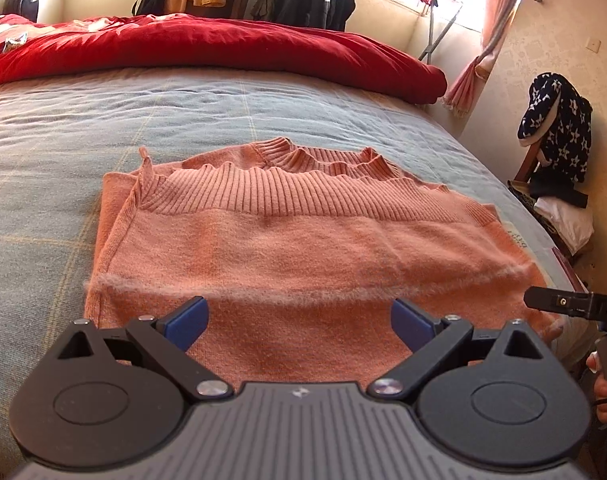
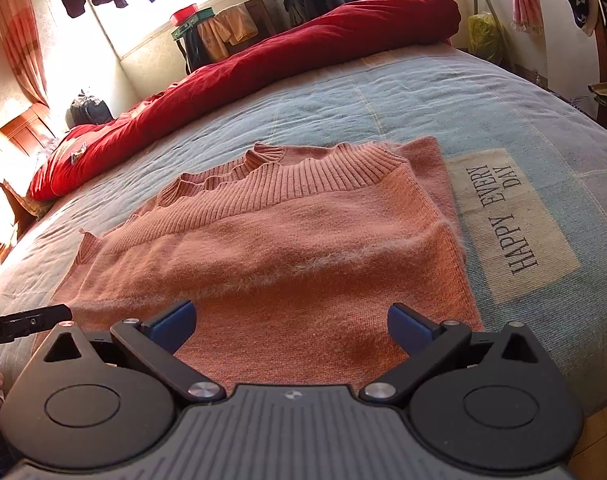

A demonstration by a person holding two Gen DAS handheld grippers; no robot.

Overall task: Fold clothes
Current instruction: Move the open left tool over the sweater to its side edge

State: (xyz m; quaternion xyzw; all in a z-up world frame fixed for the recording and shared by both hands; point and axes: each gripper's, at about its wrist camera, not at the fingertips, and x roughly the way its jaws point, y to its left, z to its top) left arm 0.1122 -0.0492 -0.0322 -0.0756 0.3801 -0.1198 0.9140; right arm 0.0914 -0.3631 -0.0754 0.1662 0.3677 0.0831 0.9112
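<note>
A salmon-pink knitted sweater [image 1: 303, 240] [image 2: 287, 248] lies folded flat on the bed, its ribbed hem and collar stacked at the far side and a fuzzy pale stripe across the near part. My left gripper [image 1: 299, 322] hovers over the sweater's near edge, blue pads wide apart, nothing between them. My right gripper [image 2: 290, 326] is likewise open over the near edge, empty. The right gripper's black body [image 1: 575, 306] shows at the right edge of the left wrist view; the left gripper's body [image 2: 23, 324] shows at the left edge of the right wrist view.
The bed has a blue-grey checked cover [image 1: 103, 128] with a "HAPPY EVERY DAY" patch [image 2: 507, 220] right of the sweater. A rolled red quilt [image 1: 223, 48] lies along the far side. A chair with star-print clothing [image 1: 555, 128] stands beside the bed. Clothes hang near the window.
</note>
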